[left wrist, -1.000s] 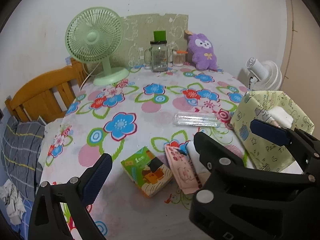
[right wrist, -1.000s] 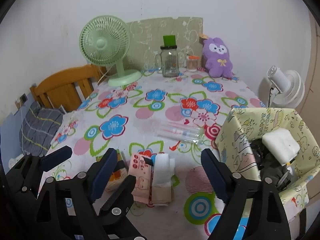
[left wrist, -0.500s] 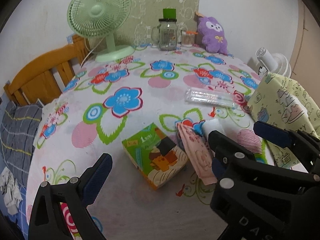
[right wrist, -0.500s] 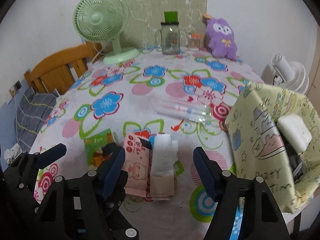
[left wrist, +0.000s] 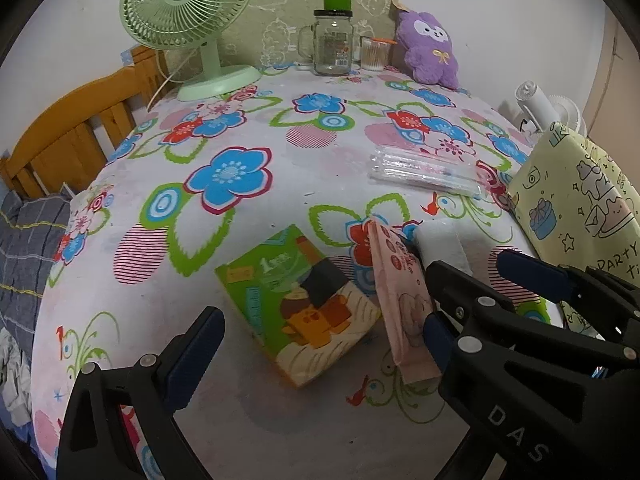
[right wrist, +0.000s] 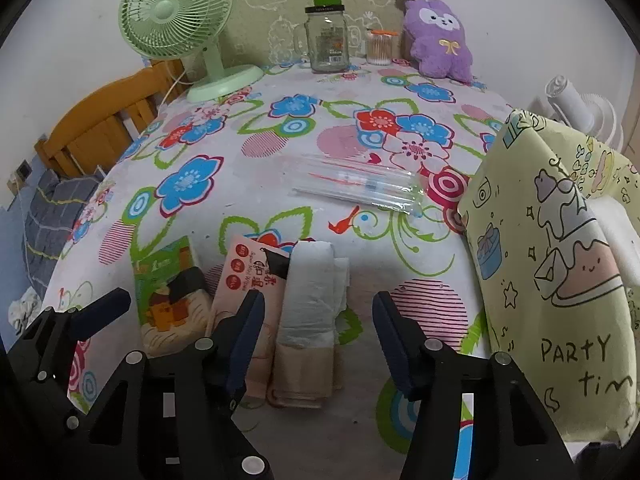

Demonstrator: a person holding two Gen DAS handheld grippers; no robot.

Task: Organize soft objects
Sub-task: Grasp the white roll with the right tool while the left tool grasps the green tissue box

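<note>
We are lowering both grippers toward the packets; the right gripper (right wrist: 316, 320) is closing around the white tissue pack (right wrist: 310, 296), now larger at lower centre.

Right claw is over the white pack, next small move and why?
Probably ease the right claw a little lower, then finish closing. Its jaws are closing with the white pack between them, but the pads don't seem to press it yet. The pink pack lies against the left pad's side, so stay centred to avoid pinching both.
</note>
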